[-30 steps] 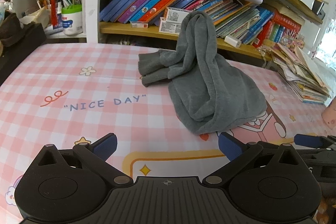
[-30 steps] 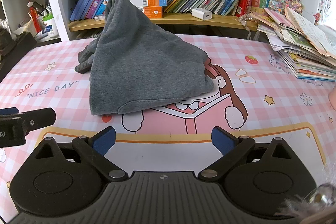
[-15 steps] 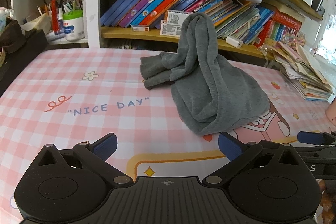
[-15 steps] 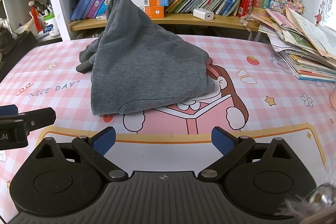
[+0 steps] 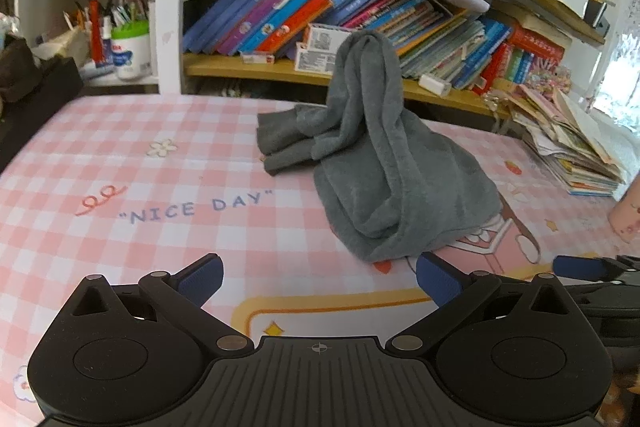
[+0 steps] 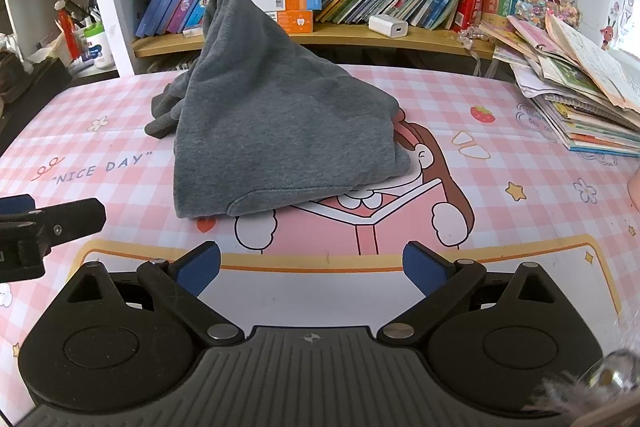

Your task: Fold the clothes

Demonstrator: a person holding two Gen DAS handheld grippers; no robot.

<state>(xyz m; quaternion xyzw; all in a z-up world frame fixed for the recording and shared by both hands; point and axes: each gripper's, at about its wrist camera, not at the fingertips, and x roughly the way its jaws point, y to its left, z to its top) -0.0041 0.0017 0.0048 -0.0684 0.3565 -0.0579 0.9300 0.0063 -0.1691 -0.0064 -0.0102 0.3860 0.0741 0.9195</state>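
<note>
Counter [image 6: 500, 131]: covered by a pink-and-white checked cloth printed with "NICE DAY" at left, a cartoon figure reading a book at centre, small flowers, stars and a strawberry

Bookshelf [image 6: 360, 35]: wooden shelf along the far edge of the counter, packed with leaning books; two orange-and-white boxes and a small white charger rest on its board

Grey garment [image 6: 272, 131]: unfolded sweatshirt-like piece heaped on the counter at centre, rising to a peak that stands in front of the shelf boxes; a bunched part, sleeve or cuff, trails out to the left [image 5: 280, 143]; near hem lies flat over the cartoon print; not touched by either claw

Paper stack [image 6: 580, 99]: loose magazines and booklets piled at the far right of the counter

Left claw [image 5: 318, 277]: black body, blue pads, jaws spread wide, empty, hovering over the near counter, near side of the garment's hem and apart from it; seen side-on at the left edge of the right wrist view [image 6: 16, 205]

Right claw [image 6: 312, 267]: same build, jaws spread wide, empty, over the near counter in front of the garment

Pen pot [image 5: 130, 47]: white-and-green tub of pens, far left shelf
</note>
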